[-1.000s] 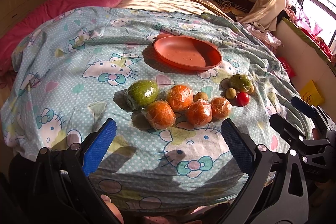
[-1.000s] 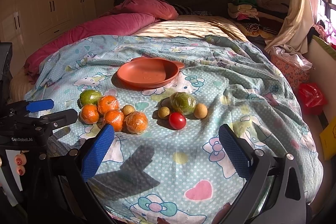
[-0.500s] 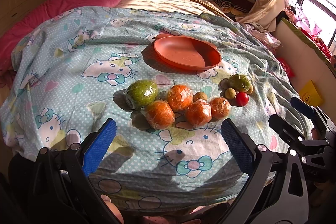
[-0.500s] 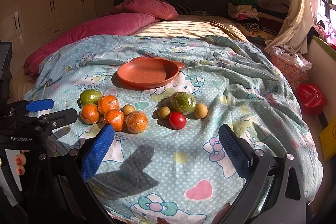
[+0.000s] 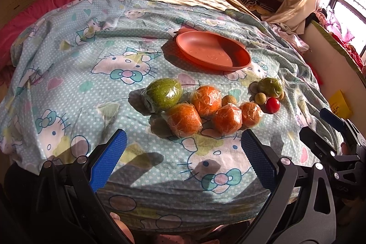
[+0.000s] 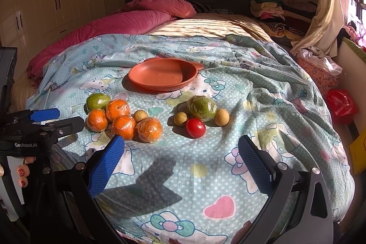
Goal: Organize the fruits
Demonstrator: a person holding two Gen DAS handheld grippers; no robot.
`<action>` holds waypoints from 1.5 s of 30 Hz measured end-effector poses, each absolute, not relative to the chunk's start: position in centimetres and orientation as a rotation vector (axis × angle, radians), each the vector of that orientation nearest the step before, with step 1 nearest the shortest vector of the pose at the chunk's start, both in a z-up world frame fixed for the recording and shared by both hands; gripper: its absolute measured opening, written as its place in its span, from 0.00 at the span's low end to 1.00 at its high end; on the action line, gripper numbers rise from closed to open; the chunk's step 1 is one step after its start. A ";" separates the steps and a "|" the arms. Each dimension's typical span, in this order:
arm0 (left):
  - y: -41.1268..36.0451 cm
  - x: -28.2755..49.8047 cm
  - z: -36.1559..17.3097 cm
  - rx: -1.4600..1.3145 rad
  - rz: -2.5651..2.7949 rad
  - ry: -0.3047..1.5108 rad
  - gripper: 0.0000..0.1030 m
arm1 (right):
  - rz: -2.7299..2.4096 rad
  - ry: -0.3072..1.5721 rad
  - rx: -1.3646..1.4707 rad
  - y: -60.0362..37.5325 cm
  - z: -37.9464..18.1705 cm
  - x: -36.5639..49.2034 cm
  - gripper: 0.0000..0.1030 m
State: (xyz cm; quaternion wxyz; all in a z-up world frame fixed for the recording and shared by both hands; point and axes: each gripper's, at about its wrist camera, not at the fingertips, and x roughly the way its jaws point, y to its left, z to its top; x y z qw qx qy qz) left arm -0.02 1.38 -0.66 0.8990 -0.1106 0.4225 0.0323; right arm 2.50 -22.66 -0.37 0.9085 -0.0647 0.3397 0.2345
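Left gripper spread wide and holding nothing, hovering short of the orange cluster; right gripper likewise agape and unladen, poised near the tomato group. Likely still pre-grasp, nothing yet on the orange plate at 12 o'clock on the cartoon-print quilt. Best to start with an outer fruit, say the wrapped orange nearest the left pads, approached from 6 o'clock, squeezed gently since cling film slips and the soft bedding gives. Counted: four film-wrapped oranges, two wrapped green citrus, one at 10 o'clock of the oranges and one at 3 o'clock, one red tomato, three small tan longan-like fruits, one plate.
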 end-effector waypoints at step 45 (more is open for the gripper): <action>2.6 4.8 -4.6 -0.277 -0.051 0.994 0.43 | 0.786 0.825 -0.271 -16.6 -5.9 8.4 0.35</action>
